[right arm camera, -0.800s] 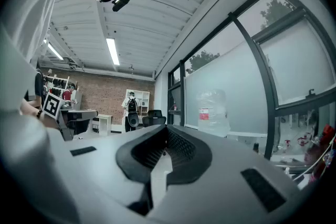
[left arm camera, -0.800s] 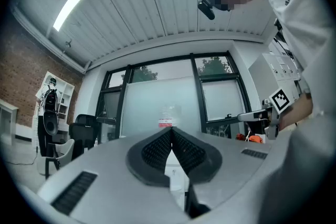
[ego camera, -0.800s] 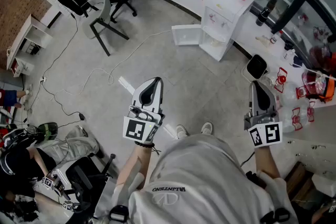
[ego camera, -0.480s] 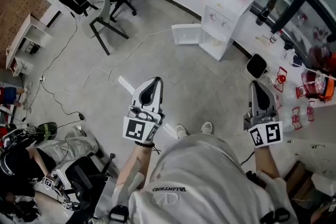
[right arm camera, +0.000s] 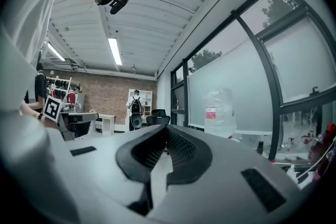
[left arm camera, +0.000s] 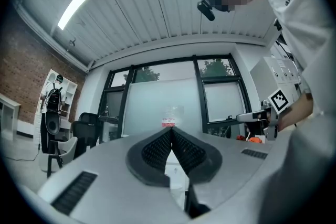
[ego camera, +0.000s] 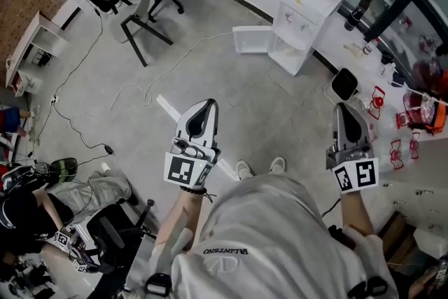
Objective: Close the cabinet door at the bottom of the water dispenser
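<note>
My left gripper [ego camera: 208,106] hangs over the floor [ego camera: 280,115], fingers [left arm camera: 153,150] clenched on nothing. Well ahead, the cabinet door [ego camera: 253,39] stands swung open at the left of the dispenser [ego camera: 302,21]. My right gripper [ego camera: 341,108] sits level, fingers [right arm camera: 185,153] clenched empty too, well apart from the door.
</note>
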`<act>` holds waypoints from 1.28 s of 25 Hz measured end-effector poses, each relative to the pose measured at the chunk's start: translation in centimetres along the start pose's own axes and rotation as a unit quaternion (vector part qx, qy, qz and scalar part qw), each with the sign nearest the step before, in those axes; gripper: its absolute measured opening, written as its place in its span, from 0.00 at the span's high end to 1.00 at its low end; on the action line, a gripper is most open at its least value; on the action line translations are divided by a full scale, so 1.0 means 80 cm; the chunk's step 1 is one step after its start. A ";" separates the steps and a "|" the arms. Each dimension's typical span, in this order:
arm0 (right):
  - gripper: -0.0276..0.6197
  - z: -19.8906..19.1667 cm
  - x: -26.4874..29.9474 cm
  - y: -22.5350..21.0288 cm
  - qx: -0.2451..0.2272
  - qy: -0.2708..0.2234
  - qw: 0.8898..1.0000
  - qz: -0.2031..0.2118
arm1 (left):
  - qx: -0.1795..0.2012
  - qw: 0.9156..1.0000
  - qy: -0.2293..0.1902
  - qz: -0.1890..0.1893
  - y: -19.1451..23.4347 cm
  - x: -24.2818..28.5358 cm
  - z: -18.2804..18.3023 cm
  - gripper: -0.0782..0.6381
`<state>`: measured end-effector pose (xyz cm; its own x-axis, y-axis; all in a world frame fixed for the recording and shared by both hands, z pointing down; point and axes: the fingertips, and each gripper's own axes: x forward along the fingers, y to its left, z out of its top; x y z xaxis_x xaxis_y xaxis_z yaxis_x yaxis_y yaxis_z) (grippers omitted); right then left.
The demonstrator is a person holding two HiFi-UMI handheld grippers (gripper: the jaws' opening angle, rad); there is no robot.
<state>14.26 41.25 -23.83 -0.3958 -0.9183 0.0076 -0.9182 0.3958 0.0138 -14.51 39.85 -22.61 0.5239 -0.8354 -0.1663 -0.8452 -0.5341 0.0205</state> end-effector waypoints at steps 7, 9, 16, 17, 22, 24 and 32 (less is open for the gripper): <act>0.93 -0.008 0.017 0.048 -0.013 0.007 1.000 0.012 | -0.001 1.000 0.006 -0.003 0.035 -0.034 -0.009 0.88; 0.93 -0.011 0.023 0.063 -0.015 0.008 1.000 0.016 | -0.002 1.000 0.009 0.001 0.049 -0.043 -0.013 0.88; 0.93 -0.014 0.048 0.092 -0.026 0.015 0.999 0.039 | -0.003 1.000 0.015 0.006 0.070 -0.052 -0.019 0.88; 0.93 -0.014 0.053 0.092 -0.024 0.013 0.999 0.041 | -0.005 1.000 0.015 0.007 0.073 -0.049 -0.020 0.88; 0.93 -0.018 0.080 0.089 -0.020 0.013 0.998 0.051 | 0.001 1.000 0.018 0.009 0.083 -0.034 -0.023 0.88; 0.93 -0.019 0.093 0.085 -0.016 0.013 0.998 0.055 | 0.001 1.000 0.019 0.014 0.089 -0.023 -0.023 0.88; 0.93 -0.025 0.142 0.058 -0.008 0.005 0.997 0.074 | 0.003 0.999 0.021 0.026 0.103 0.022 -0.030 0.88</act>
<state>5.53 32.63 -21.72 -0.5260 -0.8502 0.0204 -0.8498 0.5264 0.0279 -20.27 33.67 -20.36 0.4839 -0.8664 -0.1234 -0.8715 -0.4898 0.0216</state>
